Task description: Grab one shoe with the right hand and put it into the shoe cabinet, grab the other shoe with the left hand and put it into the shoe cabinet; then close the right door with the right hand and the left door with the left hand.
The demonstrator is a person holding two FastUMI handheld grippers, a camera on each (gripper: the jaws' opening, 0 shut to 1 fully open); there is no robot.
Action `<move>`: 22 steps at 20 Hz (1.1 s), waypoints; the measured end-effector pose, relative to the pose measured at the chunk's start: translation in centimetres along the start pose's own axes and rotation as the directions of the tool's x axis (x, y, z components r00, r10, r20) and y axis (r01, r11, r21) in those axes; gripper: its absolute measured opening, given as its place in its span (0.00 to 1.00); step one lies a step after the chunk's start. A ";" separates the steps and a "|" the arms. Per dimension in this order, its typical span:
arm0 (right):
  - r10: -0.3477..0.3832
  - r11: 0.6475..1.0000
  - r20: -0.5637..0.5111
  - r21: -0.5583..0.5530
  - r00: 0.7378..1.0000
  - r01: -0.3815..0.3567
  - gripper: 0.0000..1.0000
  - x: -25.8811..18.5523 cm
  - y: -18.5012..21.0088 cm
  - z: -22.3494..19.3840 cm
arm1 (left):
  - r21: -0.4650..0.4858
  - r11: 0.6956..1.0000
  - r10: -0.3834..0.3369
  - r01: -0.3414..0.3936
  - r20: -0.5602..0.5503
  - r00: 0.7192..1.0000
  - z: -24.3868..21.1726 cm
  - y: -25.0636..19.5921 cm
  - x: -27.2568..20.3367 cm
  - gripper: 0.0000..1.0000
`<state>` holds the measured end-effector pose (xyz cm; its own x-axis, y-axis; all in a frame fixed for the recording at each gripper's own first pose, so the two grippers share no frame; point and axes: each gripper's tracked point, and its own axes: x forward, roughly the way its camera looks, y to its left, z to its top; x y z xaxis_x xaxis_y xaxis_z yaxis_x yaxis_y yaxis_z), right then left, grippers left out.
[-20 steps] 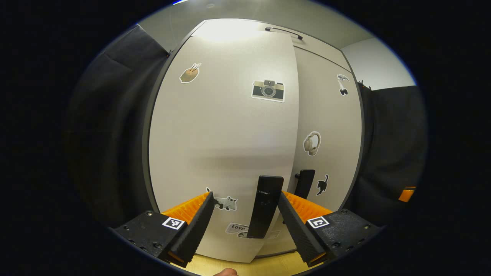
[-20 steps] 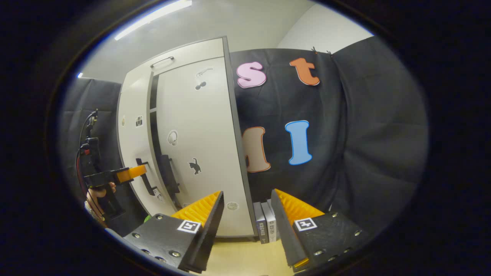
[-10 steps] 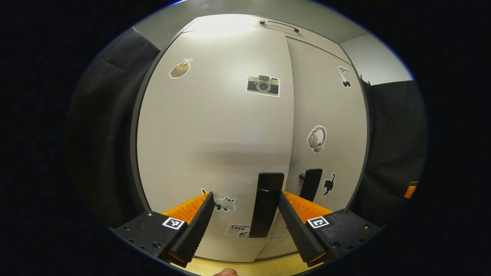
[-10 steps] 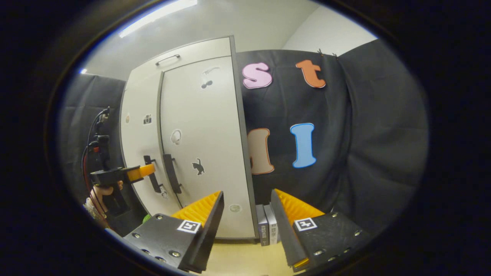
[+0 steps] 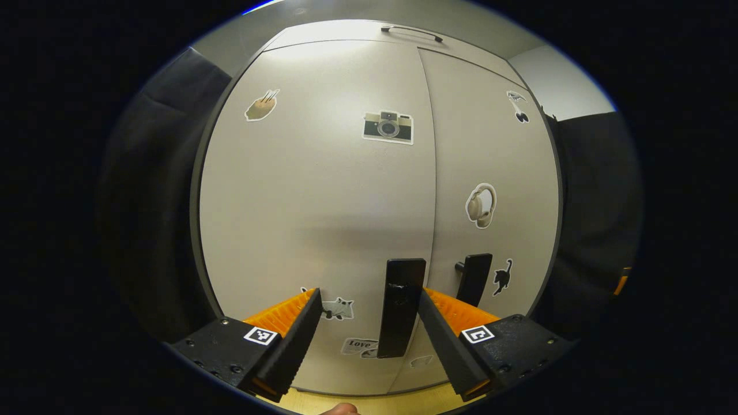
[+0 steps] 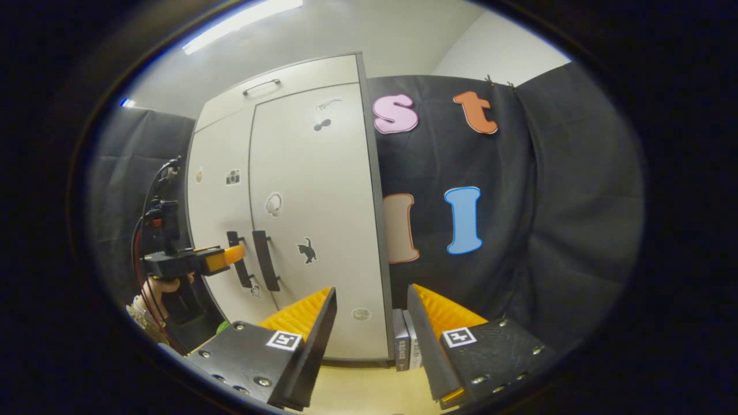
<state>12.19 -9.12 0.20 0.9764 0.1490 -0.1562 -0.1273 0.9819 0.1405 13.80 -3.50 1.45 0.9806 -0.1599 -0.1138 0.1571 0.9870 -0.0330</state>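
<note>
Your left gripper (image 5: 369, 311) sat square to the shoe cabinet (image 5: 323, 190), fingers released and spread, nothing between them but air and the black handle of the left door (image 5: 400, 305), which stood in the gap toward the 3 o'clock finger; whether it touched that finger could not be told. The left door (image 5: 311, 219) lay flush with the right door (image 5: 496, 155), only a thin seam running between them from 12 down to 6 o'clock. The right door's handle (image 5: 474, 278) stood just beside the left one, at about 4 o'clock from view center. Stickers dotted both doors: a camera sticker (image 5: 388, 127) near 12 o'clock, a headphones sticker (image 5: 481, 204) at 3, a cat sticker (image 5: 503, 276) at 4. Shoes were out of sight behind the shut doors. In the right gripper view, your right gripper (image 6: 369, 317) hung well apart from the cabinet front, fingers likewise released, holding nothing. Between those fingers, at 6 o'clock, a few upright books (image 6: 402, 346) stood on the pale floor (image 6: 357, 392) just beside the cabinet's side panel. At 9 o'clock in that view your left gripper showed, held by a hand (image 6: 164, 285), its fingertip against the left door's handle.
</note>
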 end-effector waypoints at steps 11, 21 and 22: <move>0.092 0.996 0.009 -0.013 0.996 -0.092 0.70 -0.3 3.9 0.4 | 0.042 0.998 0.051 -0.054 0.062 0.997 4.7 1.0 -6.9 1.00; 0.194 0.981 0.022 -0.015 0.981 -0.194 0.70 -1.3 8.2 0.5 | 0.036 0.995 0.092 -0.094 0.072 0.993 5.4 1.6 -13.7 1.00; 0.202 0.979 0.021 -0.017 0.979 -0.202 0.70 -1.5 8.6 0.3 | 0.036 0.994 0.099 -0.102 0.070 0.993 5.3 1.6 -14.3 0.99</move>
<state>9.70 -0.98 1.98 0.9340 0.3418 -0.1037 -0.3246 0.9334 0.1529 0.70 0.47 8.28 0.9971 -0.0601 -0.0467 0.0608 0.9980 0.0146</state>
